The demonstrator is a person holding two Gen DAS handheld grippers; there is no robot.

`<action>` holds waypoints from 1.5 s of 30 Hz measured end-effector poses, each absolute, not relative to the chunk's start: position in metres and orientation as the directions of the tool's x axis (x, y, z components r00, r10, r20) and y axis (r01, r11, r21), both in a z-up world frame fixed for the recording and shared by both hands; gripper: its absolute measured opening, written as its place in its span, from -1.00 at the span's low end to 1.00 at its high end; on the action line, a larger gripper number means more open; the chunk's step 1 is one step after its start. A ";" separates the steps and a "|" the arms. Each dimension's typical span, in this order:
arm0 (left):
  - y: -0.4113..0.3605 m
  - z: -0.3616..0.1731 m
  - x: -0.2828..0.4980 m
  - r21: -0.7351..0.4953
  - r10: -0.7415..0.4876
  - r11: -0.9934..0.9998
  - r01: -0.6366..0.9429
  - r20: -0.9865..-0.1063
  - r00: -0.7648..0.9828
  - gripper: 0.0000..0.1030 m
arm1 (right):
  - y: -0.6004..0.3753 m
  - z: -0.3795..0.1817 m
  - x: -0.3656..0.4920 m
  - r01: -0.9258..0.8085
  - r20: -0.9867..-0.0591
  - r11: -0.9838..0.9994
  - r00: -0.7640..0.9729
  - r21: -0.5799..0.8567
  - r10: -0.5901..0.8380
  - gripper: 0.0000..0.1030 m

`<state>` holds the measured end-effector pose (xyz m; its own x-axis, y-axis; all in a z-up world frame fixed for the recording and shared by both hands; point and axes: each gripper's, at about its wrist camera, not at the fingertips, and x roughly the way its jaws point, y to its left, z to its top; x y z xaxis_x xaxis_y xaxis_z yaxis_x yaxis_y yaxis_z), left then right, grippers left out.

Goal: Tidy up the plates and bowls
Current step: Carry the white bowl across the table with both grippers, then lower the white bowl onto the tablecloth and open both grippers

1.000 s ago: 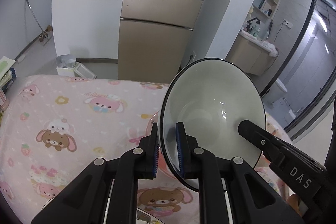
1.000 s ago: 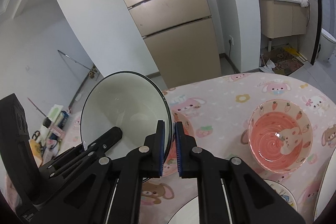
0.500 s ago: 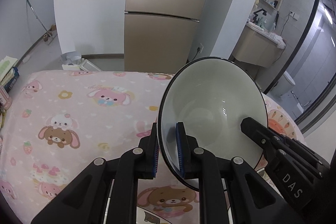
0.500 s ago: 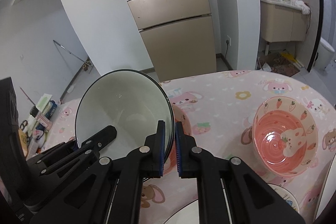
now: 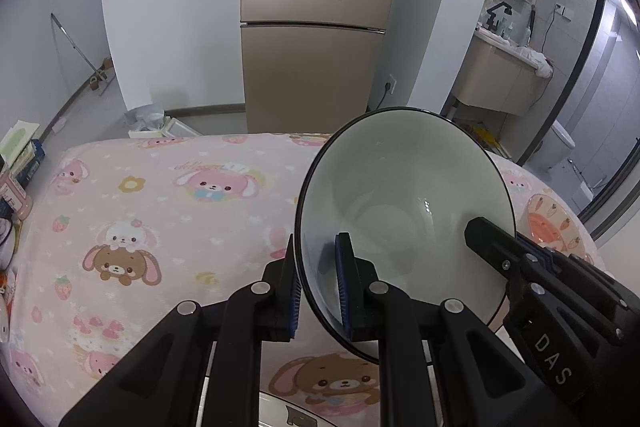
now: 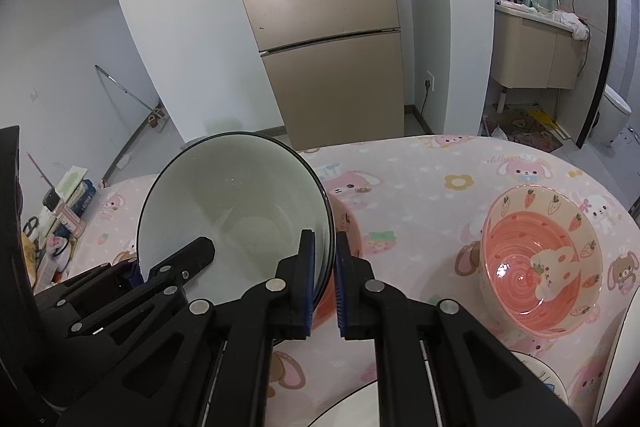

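Note:
A pale green bowl with a dark rim (image 5: pixel 404 223) hangs tilted above the pink bunny tablecloth (image 5: pixel 160 227). My left gripper (image 5: pixel 318 279) is shut on its left rim, one pad inside and one outside. My right gripper (image 6: pixel 323 275) is shut on the opposite rim of the same bowl (image 6: pixel 236 223). Each gripper shows in the other's view: the right gripper (image 5: pixel 492 239) at the bowl's right side, the left gripper (image 6: pixel 188 255) at its left. A pink bowl (image 6: pixel 348 227) sits on the table right behind the held bowl, mostly hidden.
A strawberry-print pink bowl (image 6: pixel 540 267) stands on the table to the right. A white plate (image 6: pixel 360 403) lies under my right gripper, and another plate's rim (image 6: pixel 616 347) shows at the right edge. Clutter (image 6: pixel 68 211) lines the table's left end. A fridge (image 5: pixel 316 39) stands beyond.
Both grippers have rolled a little with the green bowl still clamped between them, so the room now looks more upright. The bowls on the table have not moved.

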<state>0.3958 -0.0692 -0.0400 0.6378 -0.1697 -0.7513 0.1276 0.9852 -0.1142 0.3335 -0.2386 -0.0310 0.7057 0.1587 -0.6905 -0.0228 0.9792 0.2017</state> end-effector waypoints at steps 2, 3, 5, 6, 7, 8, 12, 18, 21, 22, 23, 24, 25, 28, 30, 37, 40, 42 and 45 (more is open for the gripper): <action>-0.072 -0.040 0.395 -0.105 -0.164 0.986 0.129 -0.748 0.643 -0.69 | -0.238 -0.031 0.333 -0.024 -0.691 0.980 0.706 0.199 0.158 -0.84; -0.072 -0.041 0.396 -0.108 -0.167 0.986 0.130 -0.748 0.642 -0.69 | -0.238 -0.031 0.334 -0.025 -0.691 0.981 0.706 0.195 0.155 -0.84; -0.072 -0.043 0.396 -0.110 -0.171 0.985 0.133 -0.747 0.643 -0.69 | -0.238 -0.032 0.334 -0.024 -0.691 0.981 0.707 0.192 0.153 -0.84; -0.073 -0.044 0.396 -0.106 -0.168 0.985 0.135 -0.745 0.646 -0.69 | -0.238 -0.033 0.334 -0.024 -0.691 0.981 0.707 0.191 0.151 -0.84; -0.074 -0.044 0.396 -0.099 -0.166 0.985 0.138 -0.742 0.649 -0.69 | -0.238 -0.033 0.335 -0.025 -0.690 0.981 0.707 0.191 0.153 -0.84; -0.074 -0.045 0.396 -0.095 -0.163 0.986 0.139 -0.741 0.651 -0.69 | -0.237 -0.033 0.335 -0.025 -0.692 0.982 0.706 0.188 0.151 -0.84; -0.077 -0.045 0.396 -0.091 -0.161 0.986 0.140 -0.734 0.660 -0.69 | -0.238 -0.036 0.337 -0.027 -0.694 0.984 0.705 0.178 0.145 -0.84; -0.075 -0.048 0.394 -0.087 -0.157 0.987 0.137 -0.723 0.672 -0.68 | -0.233 -0.033 0.334 -0.047 -0.678 0.992 0.726 0.120 0.117 -0.82; -0.076 -0.051 0.394 -0.073 -0.141 0.989 0.128 -0.715 0.685 -0.69 | -0.231 -0.033 0.333 -0.036 -0.672 0.997 0.738 0.062 0.068 -0.80; -0.078 -0.053 0.395 -0.074 -0.147 0.988 0.135 -0.721 0.678 -0.69 | -0.231 -0.034 0.334 -0.031 -0.673 0.998 0.737 0.053 0.058 -0.79; -0.079 -0.055 0.396 -0.070 -0.146 0.988 0.140 -0.728 0.669 -0.69 | -0.231 -0.035 0.335 -0.024 -0.676 0.999 0.735 0.047 0.049 -0.79; -0.081 -0.056 0.395 -0.050 -0.130 0.989 0.138 -0.727 0.674 -0.69 | -0.233 -0.036 0.336 -0.017 -0.681 0.999 0.731 0.041 0.041 -0.80; -0.081 -0.056 0.395 -0.046 -0.127 0.990 0.136 -0.726 0.676 -0.69 | -0.234 -0.038 0.337 -0.017 -0.683 0.999 0.729 0.043 0.042 -0.81; -0.081 -0.056 0.394 -0.054 -0.130 0.990 0.133 -0.726 0.676 -0.69 | -0.236 -0.038 0.338 -0.021 -0.686 0.998 0.726 0.054 0.052 -0.81; -0.079 -0.056 0.393 -0.056 -0.131 0.990 0.131 -0.724 0.677 -0.69 | -0.237 -0.037 0.338 -0.020 -0.685 0.998 0.726 0.052 0.050 -0.81; -0.074 -0.043 0.387 -0.087 -0.144 0.989 0.117 -0.692 0.708 -0.69 | -0.255 -0.036 0.342 -0.012 -0.691 0.980 0.708 0.197 0.147 -0.81; -0.070 -0.039 0.386 -0.102 -0.151 0.989 0.112 -0.685 0.712 -0.69 | -0.273 -0.038 0.346 -0.011 -0.686 0.949 0.689 0.314 0.234 -0.81; -0.067 -0.038 0.386 -0.107 -0.146 0.989 0.100 -0.687 0.712 -0.68 | -0.278 -0.040 0.348 -0.017 -0.684 0.939 0.680 0.343 0.262 -0.81; -0.065 -0.039 0.389 -0.114 -0.146 0.989 0.092 -0.696 0.704 -0.68 | -0.277 -0.043 0.348 -0.024 -0.685 0.940 0.678 0.342 0.266 -0.83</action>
